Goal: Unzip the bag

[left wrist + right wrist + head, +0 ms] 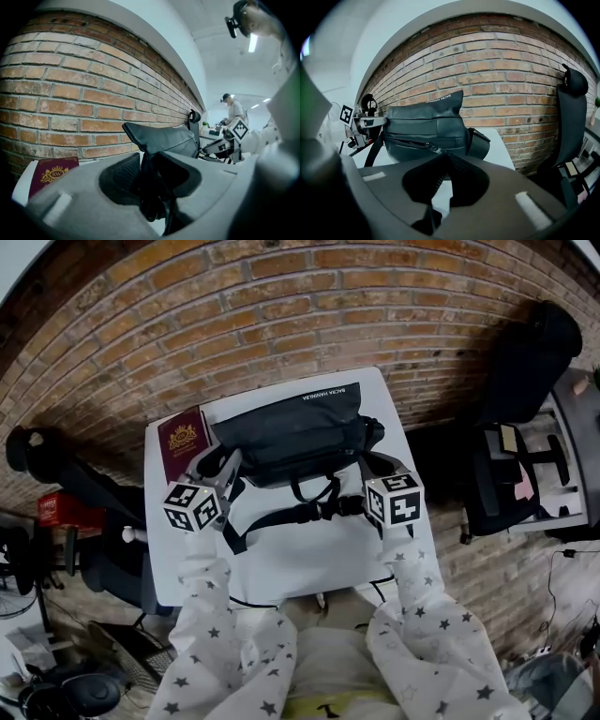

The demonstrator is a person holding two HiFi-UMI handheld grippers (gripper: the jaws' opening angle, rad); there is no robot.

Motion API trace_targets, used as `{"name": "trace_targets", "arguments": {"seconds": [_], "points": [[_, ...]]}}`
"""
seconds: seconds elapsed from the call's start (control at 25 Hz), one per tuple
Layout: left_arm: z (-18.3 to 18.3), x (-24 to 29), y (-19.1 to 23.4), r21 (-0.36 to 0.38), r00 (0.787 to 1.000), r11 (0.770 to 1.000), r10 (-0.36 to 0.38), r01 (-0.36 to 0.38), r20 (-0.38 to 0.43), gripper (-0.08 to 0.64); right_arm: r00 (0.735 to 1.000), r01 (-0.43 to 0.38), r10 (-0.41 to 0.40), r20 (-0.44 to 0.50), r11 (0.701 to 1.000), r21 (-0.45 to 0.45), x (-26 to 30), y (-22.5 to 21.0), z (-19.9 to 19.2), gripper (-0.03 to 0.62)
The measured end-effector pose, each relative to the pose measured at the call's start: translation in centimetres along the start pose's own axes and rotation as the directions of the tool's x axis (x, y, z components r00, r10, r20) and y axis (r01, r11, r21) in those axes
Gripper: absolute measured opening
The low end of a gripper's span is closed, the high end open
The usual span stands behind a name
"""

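Judging by the zip, which reads as one closed seam across the front of the bag, the unzipping has hardly begun, if at all. The zip pull sits at the seam's right end, near the mesh side pocket, and no gap shows along the teeth. The whole run of the zip toward the bag's left end looks left to do. The bag lies on the white counter close to the brick wall. Its strap trails toward the person, and a maroon booklet lies just beside its left end.

The left tongs are partly closed and pinch a fold of dark material at the bag's left end. Whether that is the body fabric or the root of the strap cannot be told. The grip reads as an anchor that would keep the bag from sliding once the zip is drawn.

The right tongs are pressed almost together, and the pull's tab runs from the seam down into their tips. They appear to pinch that tab, though it is thin and dark against the pads, so the hold is a judgement. Nothing else is between them.
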State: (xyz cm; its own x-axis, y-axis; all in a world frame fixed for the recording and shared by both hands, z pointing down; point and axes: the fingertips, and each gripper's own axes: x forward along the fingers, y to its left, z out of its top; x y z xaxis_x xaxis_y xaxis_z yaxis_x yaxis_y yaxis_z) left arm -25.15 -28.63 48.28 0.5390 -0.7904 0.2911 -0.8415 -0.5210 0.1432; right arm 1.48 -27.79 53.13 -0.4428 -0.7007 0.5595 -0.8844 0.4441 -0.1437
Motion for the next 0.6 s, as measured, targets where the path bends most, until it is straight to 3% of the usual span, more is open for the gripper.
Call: {"name": "trace_targets", "arguments": {"seconds": [0.28, 0.6], "points": [[-0.1, -0.1, 0.2, -0.008, 1.000, 1.000, 0.009, -0.009, 0.002, 0.124, 1.000, 0.010, -0.011, 0.015, 0.999, 0.039, -0.2, -0.7, 0.3, 0.015], [-0.2, -0.3, 0.3, -0.014, 1.000, 1.000, 0.023, -0.023, 0.003, 0.124, 0.998, 0.038, -0.045, 0.042, 0.987, 0.156, -1.1, -3.3, 0.3, 0.015]]}}
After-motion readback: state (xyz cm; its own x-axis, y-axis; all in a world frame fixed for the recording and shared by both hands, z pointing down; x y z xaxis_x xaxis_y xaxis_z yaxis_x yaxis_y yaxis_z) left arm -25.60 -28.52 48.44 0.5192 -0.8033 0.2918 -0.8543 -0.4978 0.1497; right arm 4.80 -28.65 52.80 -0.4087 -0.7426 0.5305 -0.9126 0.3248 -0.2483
